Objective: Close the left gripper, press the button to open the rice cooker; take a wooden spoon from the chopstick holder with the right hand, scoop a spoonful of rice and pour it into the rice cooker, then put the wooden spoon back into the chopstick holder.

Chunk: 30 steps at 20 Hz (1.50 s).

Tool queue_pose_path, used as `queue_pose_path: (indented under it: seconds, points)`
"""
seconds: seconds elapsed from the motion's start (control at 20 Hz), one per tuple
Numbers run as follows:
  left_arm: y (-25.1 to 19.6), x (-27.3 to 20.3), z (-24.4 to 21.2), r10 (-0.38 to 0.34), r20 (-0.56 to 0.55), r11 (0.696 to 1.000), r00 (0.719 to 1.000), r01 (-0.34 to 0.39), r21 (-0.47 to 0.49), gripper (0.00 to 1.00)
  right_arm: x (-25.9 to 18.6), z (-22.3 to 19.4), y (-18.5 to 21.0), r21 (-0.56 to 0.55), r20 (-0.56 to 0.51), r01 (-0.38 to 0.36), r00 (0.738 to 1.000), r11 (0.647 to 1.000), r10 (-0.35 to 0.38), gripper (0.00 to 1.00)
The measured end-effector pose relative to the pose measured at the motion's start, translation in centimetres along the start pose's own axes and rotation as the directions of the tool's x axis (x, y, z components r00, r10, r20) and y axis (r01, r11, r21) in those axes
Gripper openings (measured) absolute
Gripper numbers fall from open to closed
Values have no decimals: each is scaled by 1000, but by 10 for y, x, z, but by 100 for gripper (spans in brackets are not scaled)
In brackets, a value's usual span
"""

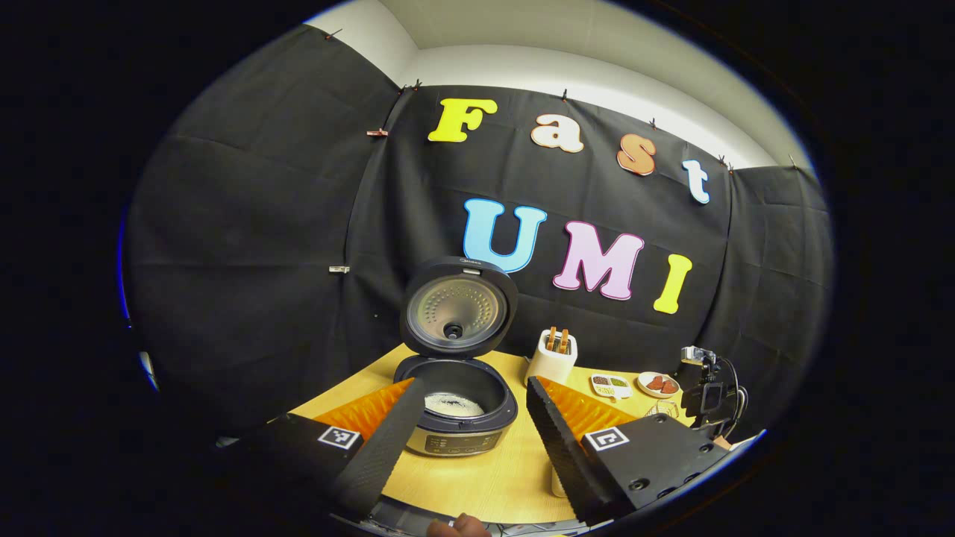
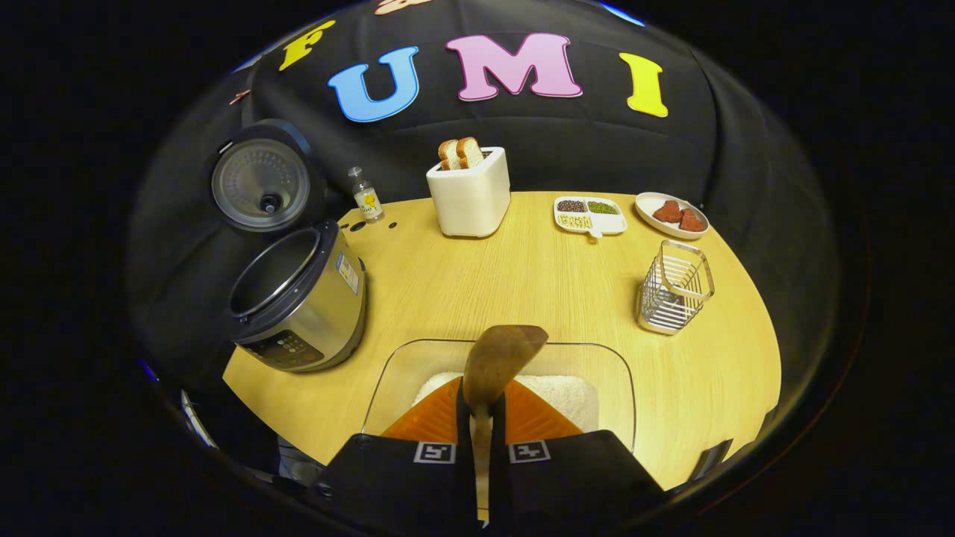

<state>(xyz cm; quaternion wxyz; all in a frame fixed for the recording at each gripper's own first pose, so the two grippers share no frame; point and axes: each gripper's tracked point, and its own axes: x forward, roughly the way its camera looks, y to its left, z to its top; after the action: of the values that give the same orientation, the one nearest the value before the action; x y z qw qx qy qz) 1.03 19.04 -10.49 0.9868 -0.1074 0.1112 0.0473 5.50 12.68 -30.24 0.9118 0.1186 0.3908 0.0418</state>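
The rice cooker (image 1: pixel 459 432) stands open on the wooden table, its lid (image 1: pixel 456 306) upright and some white rice in its pot. My left gripper (image 1: pixel 474 384) hovers in front of it, open, with nothing between its fingers. In the right gripper view the cooker (image 2: pixel 298 298) sits at the left with its lid (image 2: pixel 261 183) raised. My right gripper (image 2: pixel 483 395) is shut on the handle of the wooden spoon (image 2: pixel 500 358). The spoon's bowl hangs over a clear container (image 2: pixel 612 373) of white rice (image 2: pixel 574 395). The wire chopstick holder (image 2: pixel 674 287) stands empty at the right.
A white toaster (image 2: pixel 470 190) with bread stands at the back, a small bottle (image 2: pixel 367 195) to its left. A divided dish (image 2: pixel 589 214) and a plate (image 2: pixel 670 214) of red pieces lie at the back right. A black camera rig (image 1: pixel 705 388) stands at the table's right edge.
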Motion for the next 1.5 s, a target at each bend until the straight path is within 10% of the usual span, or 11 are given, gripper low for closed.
queue_pose_path:
  seconds: [0.4,0.8,1.15,1.5]
  points:
    - [3,0,8,4,13,1000,1000,-4,24,94,-12,22,-18,395,60,-81,996,915,62,11]
    - [-2,6,12,-12,10,1000,1000,12,27,94,-48,53,-28,543,168,-200,977,815,128,11]
    - [15,4,14,3,14,1000,1000,-4,29,94,-92,124,12,564,297,-345,932,750,206,11]
    - [41,-7,16,35,34,999,999,-35,9,94,-92,180,102,454,333,-431,894,780,300,11]
